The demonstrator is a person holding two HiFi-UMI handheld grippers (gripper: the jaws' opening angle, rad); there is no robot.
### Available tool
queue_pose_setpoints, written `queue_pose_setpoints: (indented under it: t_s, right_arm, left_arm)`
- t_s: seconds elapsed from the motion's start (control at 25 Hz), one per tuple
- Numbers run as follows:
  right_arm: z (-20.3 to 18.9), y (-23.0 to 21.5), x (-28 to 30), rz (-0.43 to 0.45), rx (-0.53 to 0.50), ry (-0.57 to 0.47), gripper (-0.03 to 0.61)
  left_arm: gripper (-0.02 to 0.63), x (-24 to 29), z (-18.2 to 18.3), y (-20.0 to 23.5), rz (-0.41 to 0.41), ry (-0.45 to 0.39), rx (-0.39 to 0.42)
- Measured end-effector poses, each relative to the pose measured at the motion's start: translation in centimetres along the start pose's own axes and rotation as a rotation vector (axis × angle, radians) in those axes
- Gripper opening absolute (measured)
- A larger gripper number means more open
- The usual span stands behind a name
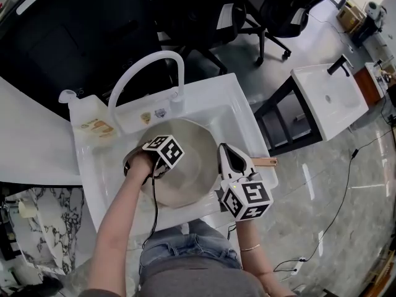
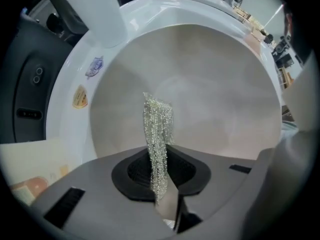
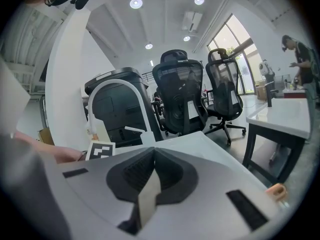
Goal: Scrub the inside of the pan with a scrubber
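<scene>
Your left gripper (image 2: 162,194) clamps only the scrubber (image 2: 157,129)'s end, your right gripper (image 3: 150,184) sits closed, empty; hard strokes across the pan (image 2: 215,99) could tug it free.

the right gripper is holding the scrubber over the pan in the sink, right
No, it is the left gripper that holds the scrubber over the pan in the sink; the left gripper view shows the mesh clamped between its jaws.

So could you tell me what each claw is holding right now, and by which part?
The left claw pinches the mesh scrubber by its lower end. The right claw clamps the pan by its rim, beside the handle.
</scene>
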State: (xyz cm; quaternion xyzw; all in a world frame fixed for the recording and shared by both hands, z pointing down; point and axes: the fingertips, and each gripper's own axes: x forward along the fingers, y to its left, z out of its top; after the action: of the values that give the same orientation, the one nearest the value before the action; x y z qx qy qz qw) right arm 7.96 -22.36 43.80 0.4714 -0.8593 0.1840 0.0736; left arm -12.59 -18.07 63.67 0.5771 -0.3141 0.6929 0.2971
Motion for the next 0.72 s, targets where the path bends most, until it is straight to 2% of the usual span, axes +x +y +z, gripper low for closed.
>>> queue_pose_setpoints:
  t_s: [0.28,0.72]
  right_arm:
    - [0.2,0.6,-0.6,0.008,-0.008,-0.005,0.011]
    - [0.5,2.6,-1.5,0.019,-0.033,-0.016,0.011]
  left_arm:
    - [0.067,-1.6,-1.3,2.1,0.091,-0.04,-0.063]
    - [0.067,-5.1,-2.4,5.1,0.247,-0.181,-0.138]
